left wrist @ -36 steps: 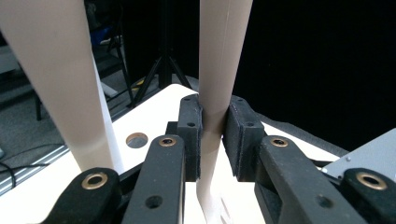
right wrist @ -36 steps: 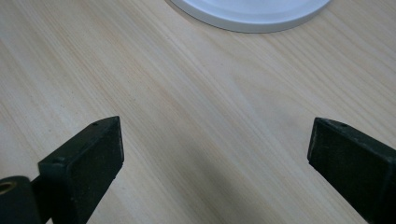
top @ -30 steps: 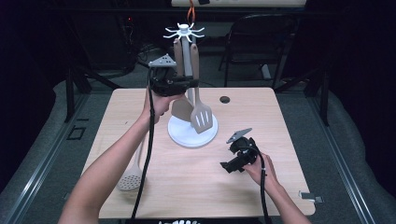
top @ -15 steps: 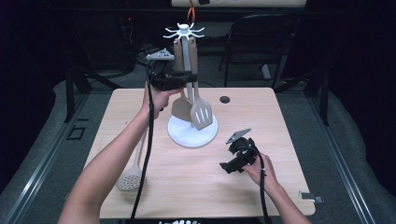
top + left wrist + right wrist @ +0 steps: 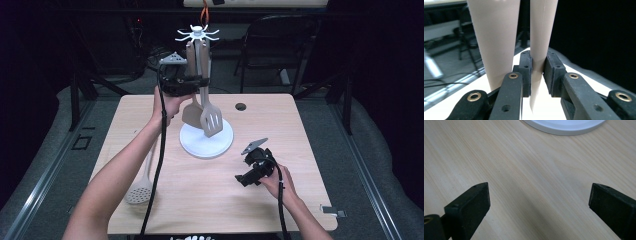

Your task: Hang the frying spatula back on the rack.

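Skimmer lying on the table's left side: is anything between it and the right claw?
Nothing visible does. Bare table lies between the open right claw and the skimmer; the rack's white base sits farther back, off that line.

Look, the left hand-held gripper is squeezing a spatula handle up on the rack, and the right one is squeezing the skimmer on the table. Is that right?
Not quite. The left hand-held gripper does squeeze a spatula handle on the rack. But the right hand-held gripper is open and holds nothing, as the right gripper view shows. The skimmer lies untouched on the table, seen in the high view.
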{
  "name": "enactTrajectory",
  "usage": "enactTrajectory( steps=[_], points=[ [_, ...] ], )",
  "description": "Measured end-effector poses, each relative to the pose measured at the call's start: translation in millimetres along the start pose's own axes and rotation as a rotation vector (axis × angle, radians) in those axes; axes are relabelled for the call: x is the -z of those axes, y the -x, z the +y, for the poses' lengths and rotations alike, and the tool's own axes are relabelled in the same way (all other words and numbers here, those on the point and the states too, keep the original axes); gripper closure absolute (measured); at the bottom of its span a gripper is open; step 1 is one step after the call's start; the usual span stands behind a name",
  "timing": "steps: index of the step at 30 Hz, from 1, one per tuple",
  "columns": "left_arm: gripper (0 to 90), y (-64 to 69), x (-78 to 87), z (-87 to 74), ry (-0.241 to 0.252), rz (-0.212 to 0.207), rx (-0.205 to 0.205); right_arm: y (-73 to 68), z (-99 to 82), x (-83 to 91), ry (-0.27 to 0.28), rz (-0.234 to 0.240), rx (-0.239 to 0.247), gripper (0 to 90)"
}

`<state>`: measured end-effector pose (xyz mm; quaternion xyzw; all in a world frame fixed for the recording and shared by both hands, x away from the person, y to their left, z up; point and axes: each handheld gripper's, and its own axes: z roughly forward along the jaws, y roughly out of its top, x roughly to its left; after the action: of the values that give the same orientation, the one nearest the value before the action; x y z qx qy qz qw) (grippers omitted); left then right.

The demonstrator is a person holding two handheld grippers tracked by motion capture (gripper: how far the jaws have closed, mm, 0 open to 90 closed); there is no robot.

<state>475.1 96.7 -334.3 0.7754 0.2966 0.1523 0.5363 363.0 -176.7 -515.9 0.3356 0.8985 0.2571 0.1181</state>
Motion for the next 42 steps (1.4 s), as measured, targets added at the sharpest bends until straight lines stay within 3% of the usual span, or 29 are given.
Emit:
enactTrajectory(
  steps=[5, 12, 20, 23, 32, 38, 42],
  points=[
    [75.7, 5.3, 1.0, 0.0, -0.003, 0.06, -0.013, -1.5, 0.5, -1.0, -0.008, 0.0, 0.014, 3.2],
    [66.8, 18.9, 3.9, -3.8, -0.003, 0.122, -0.054, -1.6, 0.3, -1.4, -0.013, -0.003, 0.017, 3.8],
    [48.5, 42.2, 8.0, -11.4, -0.036, 0.224, -0.127, -2.9, 0.9, -2.1, -0.018, -0.003, 0.025, 3.9],
    [41.7, 45.4, 10.6, -14.8, -0.037, 0.217, -0.141, -3.1, 0.8, -2.3, -0.019, -0.006, 0.023, 4.2],
    [25.7, 39.5, 27.6, -19.0, -0.026, 0.127, -0.136, -3.3, 0.4, -3.4, -0.022, -0.002, 0.016, 4.5],
    [31.6, 29.1, 42.4, -16.3, 0.0, 0.108, -0.106, -2.5, -0.5, -3.6, -0.031, -0.014, 0.017, 4.9],
    [45.5, 21.9, 52.9, -14.2, 0.021, 0.112, -0.082, -2.1, -0.5, -3.1, -0.032, -0.011, 0.016, 5.1]
  ],
)
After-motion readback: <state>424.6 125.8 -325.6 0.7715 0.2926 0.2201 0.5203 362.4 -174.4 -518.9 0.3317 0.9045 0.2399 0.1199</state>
